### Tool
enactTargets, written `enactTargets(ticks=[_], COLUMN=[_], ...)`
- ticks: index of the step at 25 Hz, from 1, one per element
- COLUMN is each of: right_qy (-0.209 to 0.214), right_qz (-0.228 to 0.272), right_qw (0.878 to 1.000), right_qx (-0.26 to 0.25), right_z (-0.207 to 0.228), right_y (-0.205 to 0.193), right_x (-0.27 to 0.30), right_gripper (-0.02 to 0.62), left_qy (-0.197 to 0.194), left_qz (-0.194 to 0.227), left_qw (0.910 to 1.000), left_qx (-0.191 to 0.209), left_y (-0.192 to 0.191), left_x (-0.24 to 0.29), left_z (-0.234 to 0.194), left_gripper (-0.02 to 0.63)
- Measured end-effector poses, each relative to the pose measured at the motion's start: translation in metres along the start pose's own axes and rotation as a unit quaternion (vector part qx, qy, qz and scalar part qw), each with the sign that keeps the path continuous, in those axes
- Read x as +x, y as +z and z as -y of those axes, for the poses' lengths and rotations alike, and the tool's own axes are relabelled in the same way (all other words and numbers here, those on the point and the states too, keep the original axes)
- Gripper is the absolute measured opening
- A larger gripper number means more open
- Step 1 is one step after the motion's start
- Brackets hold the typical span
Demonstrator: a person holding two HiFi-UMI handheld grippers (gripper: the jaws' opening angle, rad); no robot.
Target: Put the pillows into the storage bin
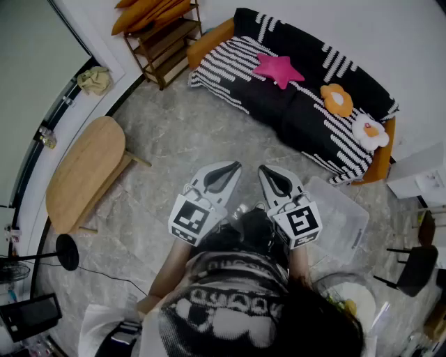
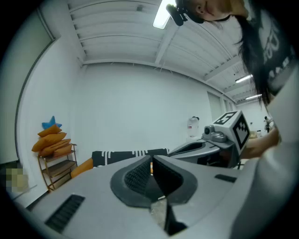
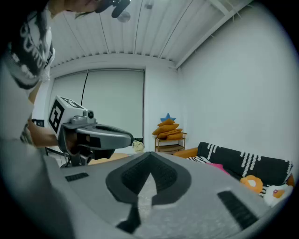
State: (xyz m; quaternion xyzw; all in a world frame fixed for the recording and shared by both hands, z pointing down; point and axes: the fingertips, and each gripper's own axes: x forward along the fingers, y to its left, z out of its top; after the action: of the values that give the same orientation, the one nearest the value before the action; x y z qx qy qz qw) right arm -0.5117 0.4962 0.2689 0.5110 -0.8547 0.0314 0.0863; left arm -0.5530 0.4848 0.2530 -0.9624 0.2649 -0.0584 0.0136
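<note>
Subject items: three plush pillows lie in a row on the seat of the sofa draped in a black-and-white striped knit cover. They are a pink star-shaped pillow towards its shelf end, an orange flower-shaped pillow mid-seat, and a white flower-shaped pillow with a yellow centre at its far end. None is in the receptacle. The clear plastic storage bin stands on the grey marbled floor just in front of the sofa's far end, beside the person. Past the sofa's other end, a brown wooden shelf unit carries stacked orange cushions. The left gripper has its jaws closed tip to tip on nothing. The right gripper likewise has its jaws fully together and empty. Both are held close to the person's body, well apart from the sofa. Handling assessment: the pillows appear light, soft and compressible, with fabric skins unlikely to slip and nothing breakable. A pinch on a star point or a petal lobe should hold. A grip across the plump centre is judged likely to squeeze out. The bin looks rigid and smooth-walled.
</note>
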Motion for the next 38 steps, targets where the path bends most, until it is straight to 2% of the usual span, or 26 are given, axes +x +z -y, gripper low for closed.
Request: enactTargets(ticks=[9,20,23,30,38], right_qy=[0.023,0.006,0.002,-0.004,-0.035], right_qz=[-0.001,-0.022,-0.025,-0.029,-0.036], right_qw=[1.000,1.000,1.000,1.000,0.998], right_qx=[-0.002,-0.017,-0.013,0.002,0.031], right_z=[0.023,0.139,0.169,0.211,0.252], right_y=[-0.001,0.004,-0.004,-0.030,-0.045], right_x=[0.000,-0.003,-0.007,-0.025,-0.032], right_gripper=[0.006,0.006,0.006,0.006,0.006], left_qy=[0.006,0.010,0.010,0.009,-0.014], left_qz=[-0.016,-0.019,-0.023,-0.040,-0.060], left_qw=[0.9998,0.9997,0.9996,0.9991,0.9981], left_qx=[-0.007,-0.013,-0.013,-0.010,0.001], left_y=[0.001,0.026,0.024,0.010,0.010], left_x=[0.032,0.129,0.159,0.195,0.232], left_z=[0.007,0.004,0.009,0.031,0.033], left_gripper=[0.014,0.014,0.014,0.014,0.014])
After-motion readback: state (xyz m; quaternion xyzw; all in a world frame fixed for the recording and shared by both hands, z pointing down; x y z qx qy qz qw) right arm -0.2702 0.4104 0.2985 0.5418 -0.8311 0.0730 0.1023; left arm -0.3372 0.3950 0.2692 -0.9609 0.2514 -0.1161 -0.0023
